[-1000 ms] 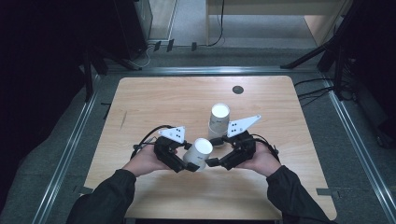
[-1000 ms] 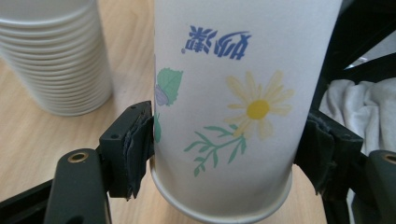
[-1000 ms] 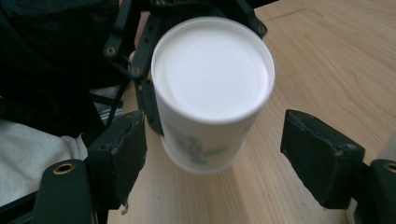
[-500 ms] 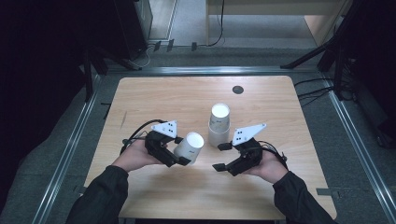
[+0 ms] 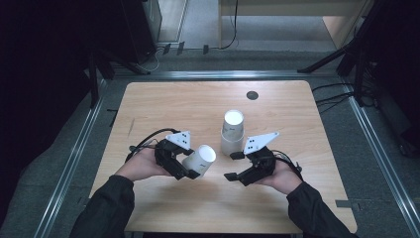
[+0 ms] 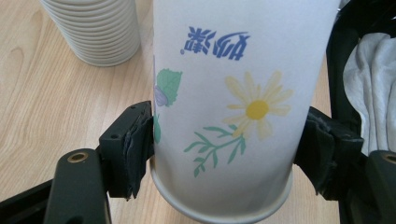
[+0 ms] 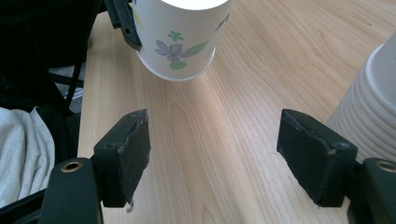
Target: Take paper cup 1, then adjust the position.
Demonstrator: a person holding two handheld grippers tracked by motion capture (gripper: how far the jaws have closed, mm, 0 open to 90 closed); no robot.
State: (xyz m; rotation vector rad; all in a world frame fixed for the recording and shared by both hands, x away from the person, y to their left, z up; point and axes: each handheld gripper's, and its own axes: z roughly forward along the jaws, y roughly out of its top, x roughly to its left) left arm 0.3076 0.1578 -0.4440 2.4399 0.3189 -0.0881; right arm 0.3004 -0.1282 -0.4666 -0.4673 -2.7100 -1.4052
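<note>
A single paper cup [image 5: 199, 160] with a flower print lay tilted in the lower middle of the high view, its open mouth turned up and to the right, just above the wooden table [image 5: 163, 101]. In the left gripper view the same cup [image 6: 233, 102] stood between the two black pads, which pressed on its sides near the bottom rim, so the left gripper [image 5: 185, 168] was clamped on it. The right gripper [image 5: 232, 166] sat just right of the cup and apart from it; its jaws stood apart with nothing but bare tabletop between them, and they had just been closing a little. In the right gripper view the held cup [image 7: 180, 35] showed in the upper left of the frame, beyond the pads. A stack of paper cups [image 5: 232, 133] stood upright above and between the two grippers, near the centre of the table. A small dark round disc [image 5: 252, 95] lay toward the table's upper edge.
</note>
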